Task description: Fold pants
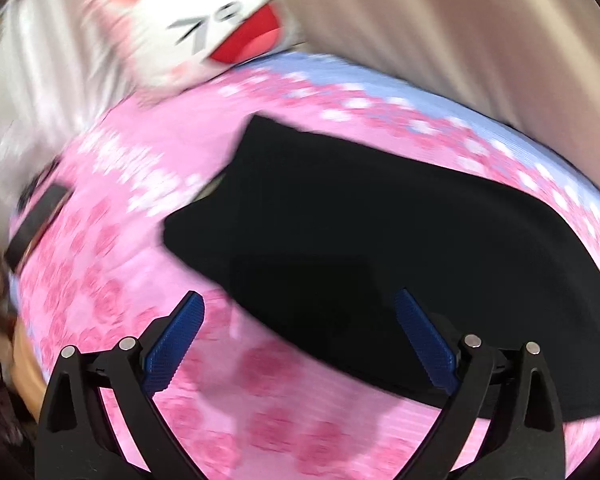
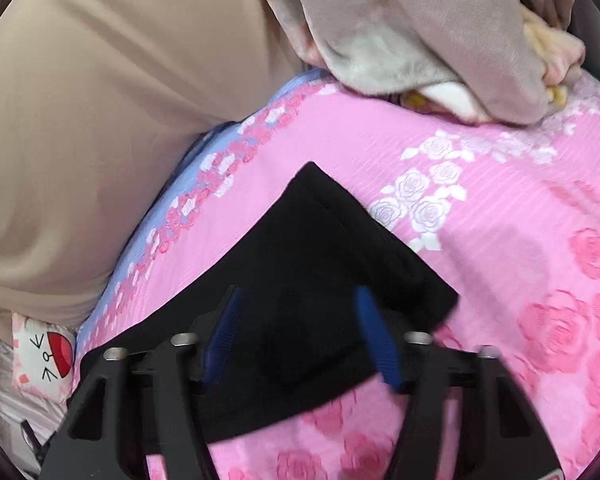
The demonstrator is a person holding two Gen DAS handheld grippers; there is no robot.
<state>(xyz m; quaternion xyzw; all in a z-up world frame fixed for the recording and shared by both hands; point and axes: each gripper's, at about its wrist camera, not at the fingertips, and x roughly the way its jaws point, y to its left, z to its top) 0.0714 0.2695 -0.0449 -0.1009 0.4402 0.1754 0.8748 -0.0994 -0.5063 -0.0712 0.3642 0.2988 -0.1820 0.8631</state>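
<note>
- The black fabric pants [image 1: 380, 232] lie flat on a pink bedspread printed with darker pink and white roses [image 1: 100, 264], which serves as the landmark for the rest; they look folded into a broad slab, though motion blur in the left wrist view leaves their folds hard to read.
- A pale blue band [image 2: 188, 184] runs along one edge of the bedspread, on the far side of the pants.
- Beyond that blue edge stands a beige fabric surface [image 2: 100, 120].
- A white cushion with a cartoon cat face and a red open mouth [image 1: 204, 28] rests at the bedspread's far edge in the left wrist view.
- A heap of grey-beige cloth with cream and yellow pieces under it [image 2: 440, 40] sits on the bedspread's far part in the right wrist view.
- The left gripper [image 1: 300, 332] hovers above the near edge of the pants, its blue-padded jaws spread wide and holding nothing.
- The right gripper [image 2: 300, 332] hangs over a corner of the pants, its jaws parted about halfway, the pads clear of the cloth.
</note>
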